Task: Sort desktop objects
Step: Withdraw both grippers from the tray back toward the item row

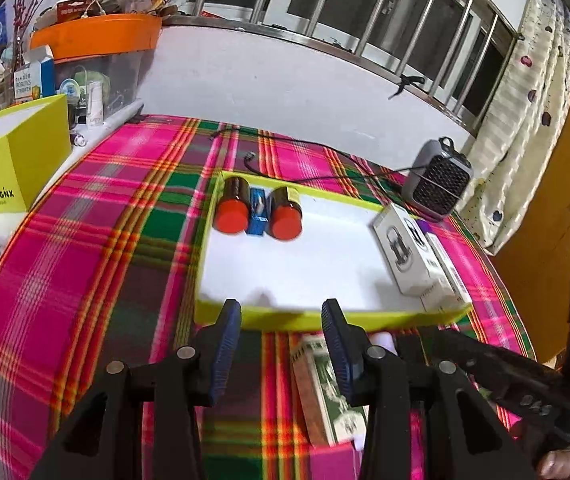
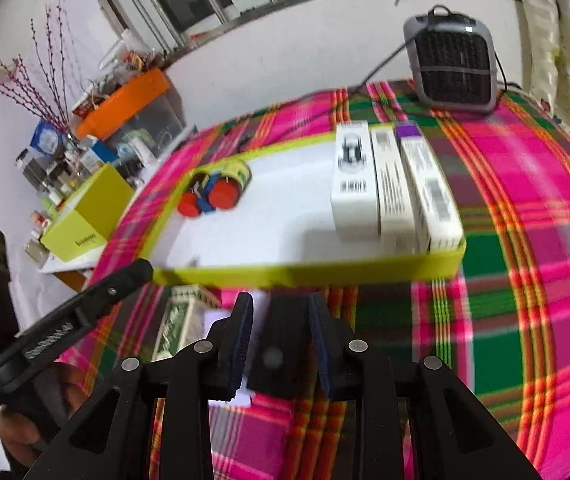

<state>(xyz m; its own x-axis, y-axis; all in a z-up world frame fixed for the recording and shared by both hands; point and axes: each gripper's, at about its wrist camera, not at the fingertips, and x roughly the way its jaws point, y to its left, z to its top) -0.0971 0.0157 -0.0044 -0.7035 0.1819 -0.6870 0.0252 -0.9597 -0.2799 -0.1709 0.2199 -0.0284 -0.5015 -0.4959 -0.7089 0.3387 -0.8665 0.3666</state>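
A yellow-green tray (image 1: 305, 319) (image 2: 305, 275) with a white floor lies on the plaid tablecloth. At its far left are two red-capped brown bottles (image 1: 232, 205) (image 2: 225, 194) with a small blue item (image 1: 256, 216) between them. Three white boxes (image 1: 405, 248) (image 2: 393, 188) lie side by side along its right side. My left gripper (image 1: 281, 320) hangs open at the tray's near rim, with nothing between its fingers. A green and brown box (image 1: 325, 392) (image 2: 181, 320) lies on the cloth below it. My right gripper (image 2: 281, 320) is shut on a small black box (image 2: 279, 344), just short of the tray's near rim.
A grey fan heater (image 1: 439, 184) (image 2: 455, 64) stands behind the tray, its black cable (image 1: 305, 148) running across the cloth. A yellow-green carton (image 1: 9, 160) and an orange-lidded bin (image 1: 97, 36) stand at the left. A curtain (image 1: 525, 128) hangs at the right.
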